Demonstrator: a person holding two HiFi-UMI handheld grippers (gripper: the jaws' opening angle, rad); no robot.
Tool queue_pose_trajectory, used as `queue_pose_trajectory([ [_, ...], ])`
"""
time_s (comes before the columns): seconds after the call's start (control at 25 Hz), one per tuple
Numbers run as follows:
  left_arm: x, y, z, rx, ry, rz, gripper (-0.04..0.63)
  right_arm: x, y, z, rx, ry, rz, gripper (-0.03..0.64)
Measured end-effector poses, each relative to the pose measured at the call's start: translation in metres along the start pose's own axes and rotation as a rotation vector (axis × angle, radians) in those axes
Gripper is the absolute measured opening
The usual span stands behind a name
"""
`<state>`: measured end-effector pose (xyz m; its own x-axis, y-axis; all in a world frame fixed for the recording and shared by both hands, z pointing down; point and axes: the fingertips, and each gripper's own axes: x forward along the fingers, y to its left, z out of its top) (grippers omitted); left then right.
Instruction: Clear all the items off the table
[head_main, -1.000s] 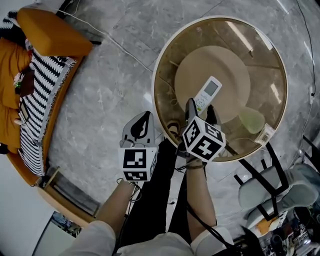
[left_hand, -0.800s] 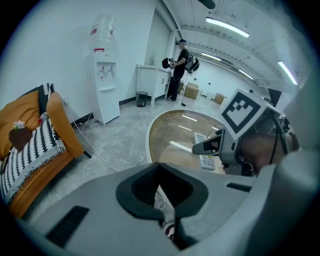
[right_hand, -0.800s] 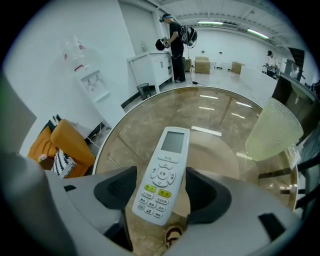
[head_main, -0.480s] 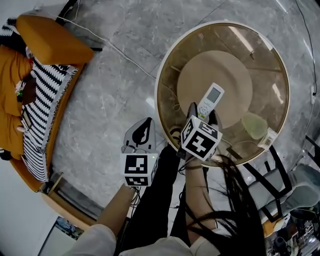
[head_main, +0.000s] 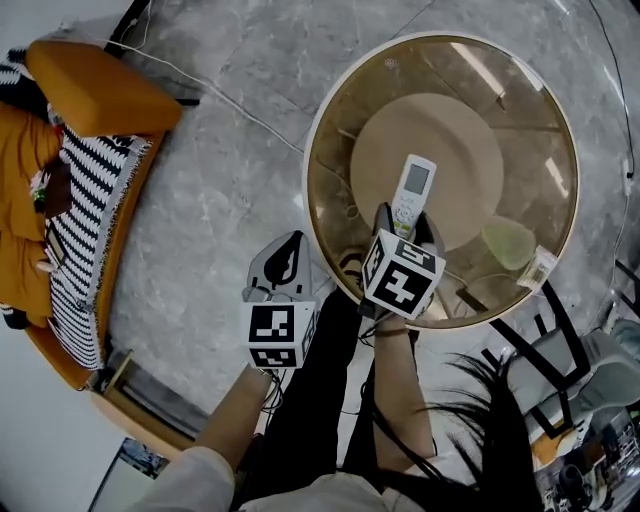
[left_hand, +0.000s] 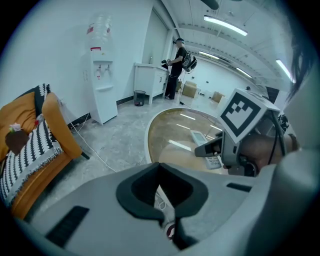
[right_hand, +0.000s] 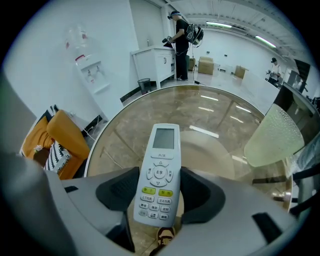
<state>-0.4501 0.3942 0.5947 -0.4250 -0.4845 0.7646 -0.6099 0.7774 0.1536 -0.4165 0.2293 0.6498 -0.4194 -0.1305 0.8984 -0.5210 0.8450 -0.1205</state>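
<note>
The remote is light, stiff plastic with smooth sides, best pinched across its button half. The right tongs have just been closing and grip it there, at the near side of the round glass table. The left tongs are clenched on nothing, off the table. A frosted cup stands well apart, so I judge nothing blocks a lift.
</note>
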Motion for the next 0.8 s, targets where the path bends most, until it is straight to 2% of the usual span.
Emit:
queue_pose_trajectory([
  [0.4, 0.004, -0.017, 0.006, 0.030, -0.001, -0.004, 0.002, -0.017, -0.012, -0.003, 0.061, -0.032, 0.083, 0.273],
  [0.8, 0.002, -0.073, 0.001, 0.068, 0.004, -0.041, 0.002, -0.056, -0.045, -0.026, 0.117, -0.048, 0.142, 0.273],
])
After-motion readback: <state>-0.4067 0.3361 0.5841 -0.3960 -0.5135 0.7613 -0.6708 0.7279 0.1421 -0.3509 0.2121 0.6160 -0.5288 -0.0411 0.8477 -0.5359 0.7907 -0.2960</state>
